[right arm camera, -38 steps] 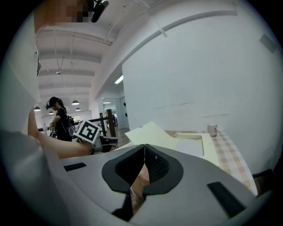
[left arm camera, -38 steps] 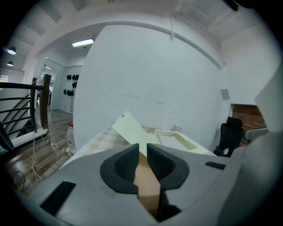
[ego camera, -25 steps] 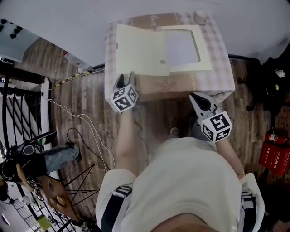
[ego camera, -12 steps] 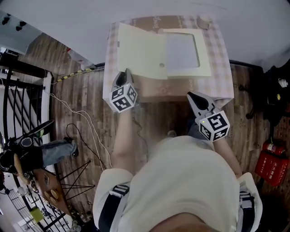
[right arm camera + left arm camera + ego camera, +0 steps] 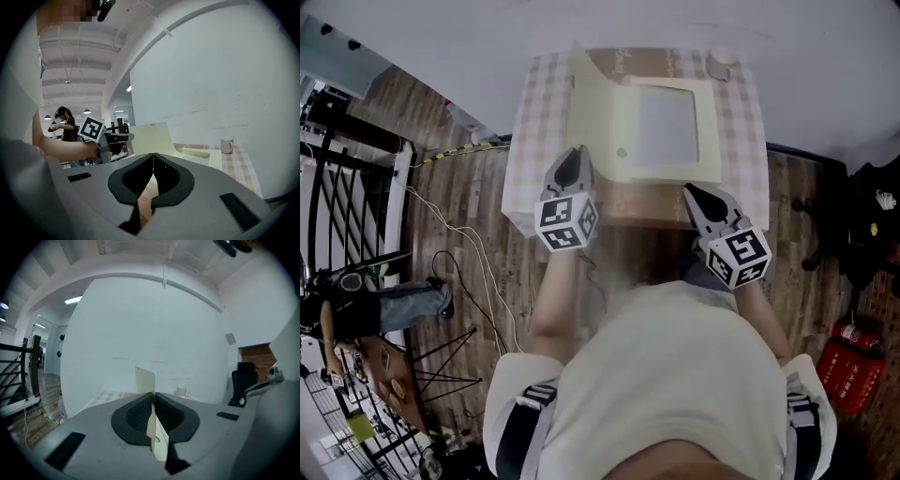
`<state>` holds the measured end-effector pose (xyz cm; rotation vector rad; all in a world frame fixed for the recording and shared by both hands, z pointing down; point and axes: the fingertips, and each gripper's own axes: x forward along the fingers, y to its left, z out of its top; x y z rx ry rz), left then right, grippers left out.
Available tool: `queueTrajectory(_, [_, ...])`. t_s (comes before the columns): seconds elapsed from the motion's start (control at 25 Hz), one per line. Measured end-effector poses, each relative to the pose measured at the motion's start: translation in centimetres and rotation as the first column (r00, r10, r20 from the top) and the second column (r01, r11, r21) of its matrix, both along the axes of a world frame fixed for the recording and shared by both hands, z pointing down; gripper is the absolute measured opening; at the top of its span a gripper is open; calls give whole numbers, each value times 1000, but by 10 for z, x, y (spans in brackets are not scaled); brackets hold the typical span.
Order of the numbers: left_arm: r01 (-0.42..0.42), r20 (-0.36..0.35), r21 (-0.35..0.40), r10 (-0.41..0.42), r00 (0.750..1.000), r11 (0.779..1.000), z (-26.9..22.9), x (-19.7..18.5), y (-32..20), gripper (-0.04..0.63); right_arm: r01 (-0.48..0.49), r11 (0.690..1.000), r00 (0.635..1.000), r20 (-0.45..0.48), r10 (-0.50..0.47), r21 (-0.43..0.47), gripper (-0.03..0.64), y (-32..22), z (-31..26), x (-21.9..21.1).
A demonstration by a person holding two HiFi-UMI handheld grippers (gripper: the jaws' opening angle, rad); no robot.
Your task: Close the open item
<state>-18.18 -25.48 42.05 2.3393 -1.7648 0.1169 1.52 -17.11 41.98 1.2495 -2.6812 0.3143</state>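
A flat cream case lies open on the checked table [image 5: 534, 112]. Its base [image 5: 710, 131] frames a white sheet. The cover [image 5: 600, 112] stands tilted up on its hinge. My left gripper [image 5: 572, 161] is at the cover's near edge with its jaws closing. In the left gripper view the cover [image 5: 145, 380] runs between the pads [image 5: 138, 413], which press on it. My right gripper [image 5: 701, 199] hovers shut over the table's near edge, right of the case, holding nothing. In the right gripper view the raised cover [image 5: 150, 138] sits ahead of the shut right gripper [image 5: 153, 157].
A white cup [image 5: 722, 64] stands at the table's far right corner. A brown strip [image 5: 637, 202] runs along the near side of the table. Cables [image 5: 478, 262] and a railing [image 5: 356, 187] lie left. A black chair [image 5: 862, 206] and a red extinguisher [image 5: 844, 361] are right.
The left gripper's jaws came together on the cover's near edge. The cover rose from flat on the table to tilted up. The right gripper stayed near the table's front edge.
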Motion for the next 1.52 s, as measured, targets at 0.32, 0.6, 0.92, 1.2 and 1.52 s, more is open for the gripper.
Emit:
queueTrajectory(0.32, [-169,76,30,167,983,985,-12,88,3,18,16,999,1000,12,-17,35,0,-42,-20,43])
queueTrajectory(0.6, [-288,55,2,288,956,958,-2,152,3,21,9,999,1000,-7,-9,33,0,-75,-23,94])
queueTrajectory(0.92, [-356,-24,-51,355,935,933,16,210,5,23,39,999,998,-42,-38,24,0,-110,-15,137])
queueTrajectory(1.2, [-356,-37,-109,354,935,928,37,239,7,23,76,997,995,-69,-75,11,0,-148,-4,154])
queueTrajectory(1.52, [-362,-13,-175,365,931,916,66,257,9,26,137,990,986,-96,-139,-21,0,-188,14,144])
